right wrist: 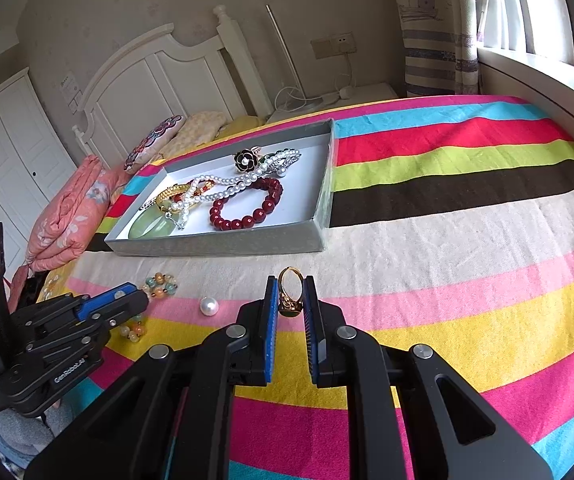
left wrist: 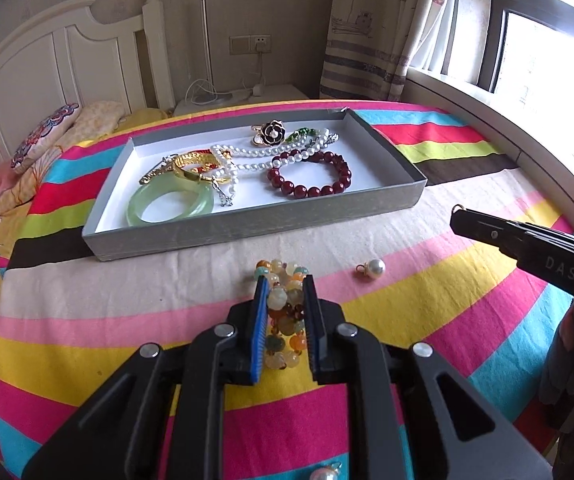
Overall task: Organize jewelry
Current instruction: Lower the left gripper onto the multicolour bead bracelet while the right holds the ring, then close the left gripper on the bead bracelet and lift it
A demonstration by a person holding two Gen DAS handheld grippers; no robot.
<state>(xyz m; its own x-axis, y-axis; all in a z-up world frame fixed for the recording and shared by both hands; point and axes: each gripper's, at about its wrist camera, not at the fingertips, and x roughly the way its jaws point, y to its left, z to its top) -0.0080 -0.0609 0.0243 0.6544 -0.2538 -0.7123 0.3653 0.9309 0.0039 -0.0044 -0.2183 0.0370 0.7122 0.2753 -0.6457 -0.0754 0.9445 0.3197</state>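
Observation:
My left gripper (left wrist: 285, 280) is shut on a multicoloured stone bead bracelet (left wrist: 283, 300), held just over the striped bedspread. My right gripper (right wrist: 291, 280) is shut on a gold ring with a green stone (right wrist: 290, 292), hanging above the cream stripe. In the left wrist view the right gripper (left wrist: 459, 216) shows at the right edge; in the right wrist view the left gripper (right wrist: 143, 298) sits at the lower left with the beads (right wrist: 161, 282) in it. A loose pearl (left wrist: 376, 268) (right wrist: 209, 305) lies between them. Ahead stands the grey tray (left wrist: 247, 226) (right wrist: 223, 244) with jewelry.
The tray holds a dark red bead bracelet (left wrist: 311, 176), a pearl necklace (left wrist: 255, 160), a green jade bangle (left wrist: 171, 204), gold bangles (left wrist: 191, 164) and a black flower brooch (left wrist: 273, 132). Another pearl drop (left wrist: 325, 472) lies near me. Pillows (right wrist: 67, 216) and a white headboard (left wrist: 47, 68) lie left.

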